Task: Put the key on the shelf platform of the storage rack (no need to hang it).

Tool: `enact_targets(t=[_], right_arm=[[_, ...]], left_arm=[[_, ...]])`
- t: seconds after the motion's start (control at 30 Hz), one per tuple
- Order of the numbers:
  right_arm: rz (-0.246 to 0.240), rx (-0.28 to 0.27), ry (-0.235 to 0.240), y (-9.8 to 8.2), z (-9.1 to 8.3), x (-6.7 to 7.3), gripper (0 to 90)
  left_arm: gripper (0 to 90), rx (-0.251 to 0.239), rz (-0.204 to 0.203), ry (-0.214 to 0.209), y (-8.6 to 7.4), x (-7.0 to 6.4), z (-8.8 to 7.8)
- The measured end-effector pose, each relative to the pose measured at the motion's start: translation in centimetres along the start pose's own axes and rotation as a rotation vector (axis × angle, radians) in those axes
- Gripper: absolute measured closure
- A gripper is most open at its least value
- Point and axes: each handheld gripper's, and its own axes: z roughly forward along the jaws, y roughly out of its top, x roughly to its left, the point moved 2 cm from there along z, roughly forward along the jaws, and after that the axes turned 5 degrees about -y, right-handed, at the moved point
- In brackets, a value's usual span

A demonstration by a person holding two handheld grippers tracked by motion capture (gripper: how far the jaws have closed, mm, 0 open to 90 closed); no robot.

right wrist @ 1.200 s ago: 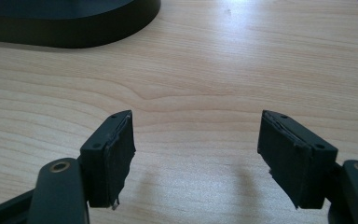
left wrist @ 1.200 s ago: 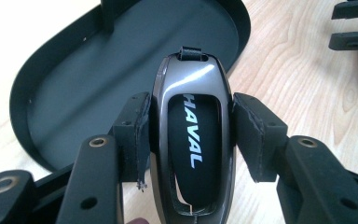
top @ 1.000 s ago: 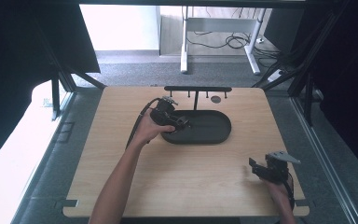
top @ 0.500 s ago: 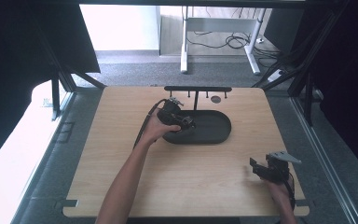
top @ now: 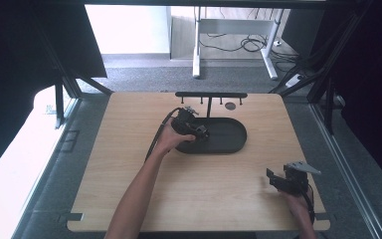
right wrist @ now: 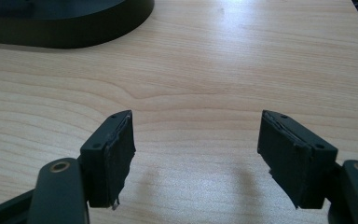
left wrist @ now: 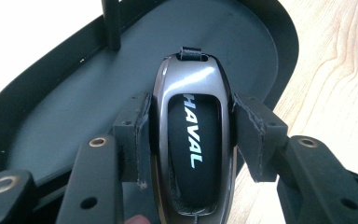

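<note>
A glossy dark car key fob (left wrist: 193,140) marked HAVAL sits clamped between the pads of my left gripper (left wrist: 192,135). The fob hangs just over the floor of the black oval tray (left wrist: 74,116). In the high view that left gripper (top: 199,133) is at the left end of the tray (top: 231,142), below a black T-shaped stand (top: 210,95). My right gripper (right wrist: 196,154) is open over bare wood, nothing between its pads. It shows in the high view as the right gripper (top: 278,180) near the table's front right corner.
The wooden table (top: 129,149) carries the tray at its middle back. A small dark round disc (top: 230,105) lies behind the tray near the stand. The tray's edge (right wrist: 74,28) shows at the top left of the right gripper view. Table legs and cables lie beyond the far edge.
My left gripper has moved a little to the right, farther over the tray's left end, with the fob in it. The right gripper has stayed put.
</note>
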Motion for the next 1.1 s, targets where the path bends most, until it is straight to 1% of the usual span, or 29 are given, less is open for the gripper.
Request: enact_targets(t=[0.33,0.4,0.5,0.67,0.77,0.8,0.9,1.03,1.07,1.1], right_arm=[[0.002,0.0,-0.001,0.0,0.0,-0.1,27.7],[0.001,0.0,0.0,0.0,0.0,-0.1,27.7],[0.002,0.0,0.0,0.0,0.0,-0.1,27.7],[0.001,0.0,-0.001,0.0,0.1,-0.1,27.7],[0.0,-0.002,-0.001,0.0,0.1,-0.1,27.7],[0.001,-0.001,-0.001,0.0,0.1,-0.1,27.7],[-0.002,0.002,-0.004,-0.1,0.1,-0.2,27.7],[-0.002,-0.001,-0.003,-0.1,0.1,-0.2,27.7],[-0.003,0.0,-0.003,-0.1,0.1,-0.2,27.6],[-0.004,0.002,-0.003,-0.1,0.1,-0.2,27.6]], left_arm=[[49.4,0.003,-0.003,0.011,0.1,0.5,0.8],[49.4,0.01,-0.006,0.012,0.0,0.5,1.0],[49.4,0.016,0.003,0.021,-0.2,0.6,1.2],[49.3,0.011,-0.01,0.034,-0.4,1.0,1.4],[49.2,0.018,-0.006,0.042,-0.6,1.1,1.7],[49.2,0.034,0.005,0.042,-0.7,1.2,1.9],[49.2,0.052,0.014,0.055,-0.9,1.4,2.1],[49.2,0.054,-0.005,0.061,-1.2,1.3,2.6],[49.2,0.057,0.004,0.063,-1.3,1.4,2.7],[49.2,0.054,0.004,0.062,-1.3,1.4,2.8]])
